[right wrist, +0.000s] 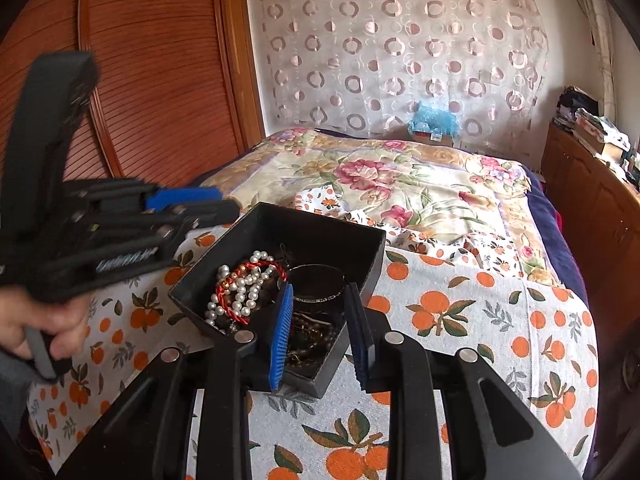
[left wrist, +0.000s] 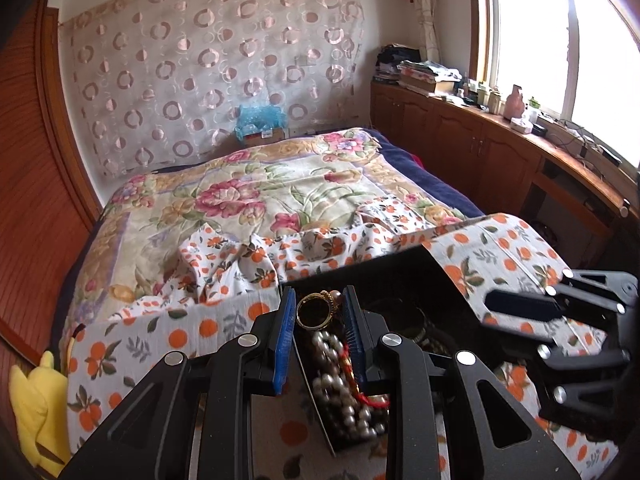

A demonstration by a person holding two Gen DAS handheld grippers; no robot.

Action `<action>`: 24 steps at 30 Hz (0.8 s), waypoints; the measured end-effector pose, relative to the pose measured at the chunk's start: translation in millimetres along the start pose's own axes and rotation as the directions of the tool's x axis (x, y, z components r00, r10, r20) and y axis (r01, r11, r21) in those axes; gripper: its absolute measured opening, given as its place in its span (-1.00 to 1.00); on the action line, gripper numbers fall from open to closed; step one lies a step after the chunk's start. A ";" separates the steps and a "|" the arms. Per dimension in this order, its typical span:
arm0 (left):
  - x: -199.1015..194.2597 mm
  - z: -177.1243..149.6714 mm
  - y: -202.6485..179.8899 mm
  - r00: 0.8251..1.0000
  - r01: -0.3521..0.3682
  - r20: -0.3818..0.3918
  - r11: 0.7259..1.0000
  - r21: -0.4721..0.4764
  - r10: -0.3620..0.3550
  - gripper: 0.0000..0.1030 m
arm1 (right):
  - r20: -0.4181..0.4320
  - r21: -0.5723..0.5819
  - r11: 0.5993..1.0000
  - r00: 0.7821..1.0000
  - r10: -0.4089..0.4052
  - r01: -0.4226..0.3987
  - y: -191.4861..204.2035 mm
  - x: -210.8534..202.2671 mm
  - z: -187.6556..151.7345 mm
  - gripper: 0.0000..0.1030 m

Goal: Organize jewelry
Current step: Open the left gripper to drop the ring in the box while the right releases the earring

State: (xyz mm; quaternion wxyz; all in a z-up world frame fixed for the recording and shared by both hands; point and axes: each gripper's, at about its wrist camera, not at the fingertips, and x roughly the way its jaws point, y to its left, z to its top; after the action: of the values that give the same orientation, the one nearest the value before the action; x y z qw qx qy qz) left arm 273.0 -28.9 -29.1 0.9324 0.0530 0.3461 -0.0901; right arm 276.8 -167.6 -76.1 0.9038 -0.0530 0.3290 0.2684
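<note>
Between the blue pads of the left gripper [left wrist: 320,332] a gold ring [left wrist: 314,311] is pinched, narrow-set, and is carried above the black box [right wrist: 280,220]. From this view the ring seems lifted clear of the pearls [left wrist: 348,392] and the red cord [left wrist: 372,400] beneath, though contact with them cannot be ruled out. The ring is best kept level and drawn straight up before any sideways travel, so that the cord and pearl strand are not snagged and dragged along.

In its own view the right gripper [right wrist: 320,322] is seen with its jaws partly apart over the near corner of the box, above a dark bangle [right wrist: 316,284]; nothing is pressed by its pads. It could be used to steady the box wall, judged helpful since the box is light and sits on soft cloth.

Open room is offered by the orange-print cloth [right wrist: 460,320] to the right of the box, where sorted pieces may be laid. The cloth's near edge and the bed's drop-off should be avoided, and the two grippers are close together, so crossing paths is a risk.
</note>
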 end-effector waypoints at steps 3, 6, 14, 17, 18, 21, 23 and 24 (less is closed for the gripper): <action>8.5 3.4 2.6 1.000 0.000 -0.006 1.000 -0.008 0.000 -0.56 | 0.005 -0.012 1.000 1.000 -0.006 0.006 -0.7 0.8 -1.6 -0.44; 16.1 2.6 3.5 1.000 0.009 -0.016 1.000 -0.017 -0.009 -0.56 | 0.004 -0.011 1.000 1.000 -0.010 0.010 -1.9 3.0 -2.3 -0.44; 17.9 -10.9 6.5 1.000 0.012 -0.028 0.999 -0.045 -0.013 -0.41 | 0.001 0.003 1.000 1.000 -0.019 0.019 -10.8 8.6 -5.1 -0.43; 12.3 -13.6 4.2 1.000 0.012 -0.021 0.999 -0.040 -0.012 -0.23 | 0.002 0.009 1.000 1.000 -0.024 0.024 -10.3 8.1 -6.4 -0.43; 9.2 -15.0 3.4 1.000 0.010 -0.019 0.999 -0.040 -0.011 -0.20 | 0.002 0.009 1.000 1.000 -0.025 0.025 -9.6 8.0 -7.3 -0.43; -1.3 -18.6 3.6 1.000 0.010 -0.003 0.999 -0.049 -0.010 0.04 | 0.006 0.011 0.999 0.999 -0.031 0.031 -7.6 4.8 -9.0 -0.43; -9.1 -23.0 3.4 1.000 0.006 0.006 0.999 -0.053 -0.005 0.20 | 0.011 0.010 0.999 0.999 -0.034 0.034 -6.9 1.2 -9.5 -0.43; -12.0 -24.7 2.8 1.000 0.004 0.008 0.999 -0.054 -0.003 0.25 | 0.013 0.008 0.999 0.999 -0.038 0.038 -5.9 -0.8 -9.9 -0.43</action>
State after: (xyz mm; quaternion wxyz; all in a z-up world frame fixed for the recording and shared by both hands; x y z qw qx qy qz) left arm 248.9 -20.6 -39.8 0.9347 0.0270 0.3446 -0.0827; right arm 273.7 -175.6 -83.8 0.9111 -0.0540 0.3232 0.2500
